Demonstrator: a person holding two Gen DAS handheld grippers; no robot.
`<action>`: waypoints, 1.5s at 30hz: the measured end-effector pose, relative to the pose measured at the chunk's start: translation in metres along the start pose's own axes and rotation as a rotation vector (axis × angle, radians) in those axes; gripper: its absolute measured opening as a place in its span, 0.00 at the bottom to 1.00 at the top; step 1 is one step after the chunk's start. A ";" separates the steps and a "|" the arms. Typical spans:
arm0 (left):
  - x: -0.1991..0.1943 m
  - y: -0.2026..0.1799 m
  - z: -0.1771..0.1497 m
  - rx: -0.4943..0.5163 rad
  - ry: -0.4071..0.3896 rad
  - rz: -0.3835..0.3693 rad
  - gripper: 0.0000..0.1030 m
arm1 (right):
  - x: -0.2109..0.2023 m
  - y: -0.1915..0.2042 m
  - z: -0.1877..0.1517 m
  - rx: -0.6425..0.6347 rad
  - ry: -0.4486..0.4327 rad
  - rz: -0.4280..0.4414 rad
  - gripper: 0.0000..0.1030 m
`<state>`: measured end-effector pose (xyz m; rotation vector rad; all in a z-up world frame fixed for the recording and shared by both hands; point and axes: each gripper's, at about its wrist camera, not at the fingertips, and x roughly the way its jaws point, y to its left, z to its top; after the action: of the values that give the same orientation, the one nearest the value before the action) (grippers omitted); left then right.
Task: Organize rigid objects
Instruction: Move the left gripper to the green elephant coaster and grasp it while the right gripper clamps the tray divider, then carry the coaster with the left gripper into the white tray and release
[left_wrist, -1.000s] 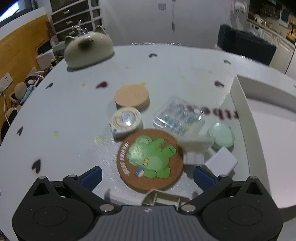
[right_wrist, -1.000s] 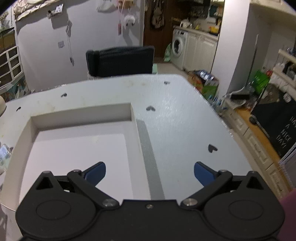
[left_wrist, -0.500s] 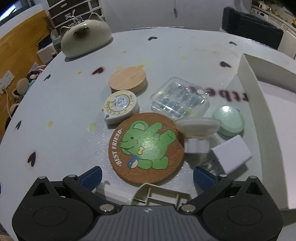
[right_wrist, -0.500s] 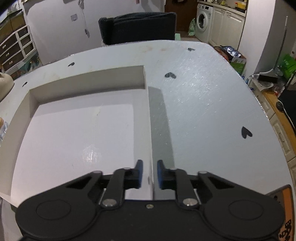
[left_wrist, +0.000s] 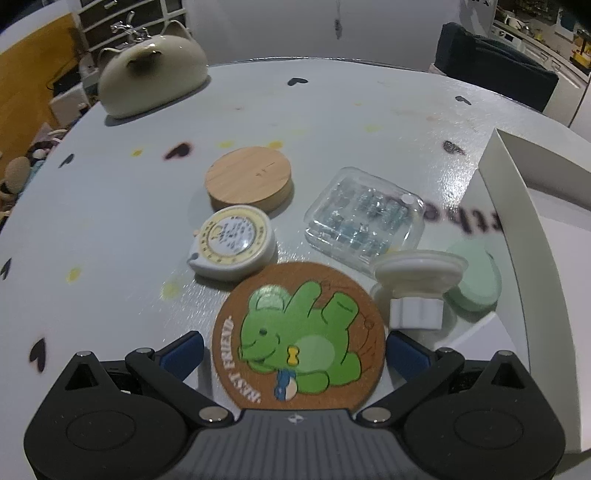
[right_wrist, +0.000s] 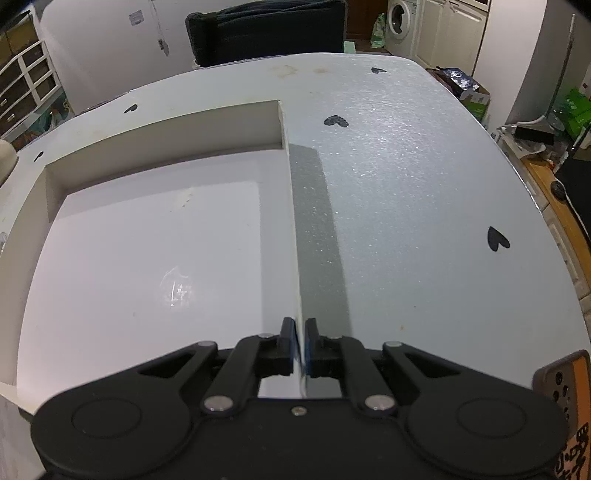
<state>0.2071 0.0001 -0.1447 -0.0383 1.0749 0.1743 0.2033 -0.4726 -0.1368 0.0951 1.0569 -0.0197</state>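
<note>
A round cork coaster with a green bear (left_wrist: 299, 339) lies on the table between the fingers of my left gripper (left_wrist: 295, 350). That gripper is open, with its blue pads (left_wrist: 184, 352) close beside the coaster's rim on each side. Behind the coaster lie a round tape measure (left_wrist: 234, 240), a wooden disc (left_wrist: 249, 177), a clear plastic case (left_wrist: 364, 216), a white suction-cup piece (left_wrist: 417, 273) and a green puck (left_wrist: 476, 284). My right gripper (right_wrist: 300, 332) is shut on the right wall of the shallow white box (right_wrist: 290, 206).
A cream cat-shaped ceramic (left_wrist: 151, 81) stands at the far left of the table. The white box's near wall (left_wrist: 517, 229) rises right of the objects. A dark chair (right_wrist: 266, 29) stands behind the table. The table edge (right_wrist: 532, 192) drops off at the right.
My left gripper came down and forward until its fingers straddle the coaster; the white block and the beige piece have left the view. My right gripper sank and shut on the box wall.
</note>
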 end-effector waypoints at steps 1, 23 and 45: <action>0.001 0.001 0.002 0.000 0.005 -0.008 1.00 | 0.000 -0.001 0.000 0.005 0.001 0.004 0.06; -0.060 -0.017 -0.006 -0.063 -0.076 -0.060 0.96 | 0.004 0.006 0.004 -0.010 0.014 -0.014 0.06; -0.093 -0.208 0.071 0.224 -0.164 -0.423 0.96 | 0.004 0.003 0.003 -0.002 0.008 -0.005 0.06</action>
<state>0.2595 -0.2084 -0.0408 -0.0480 0.8955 -0.3192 0.2081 -0.4695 -0.1387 0.0911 1.0657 -0.0226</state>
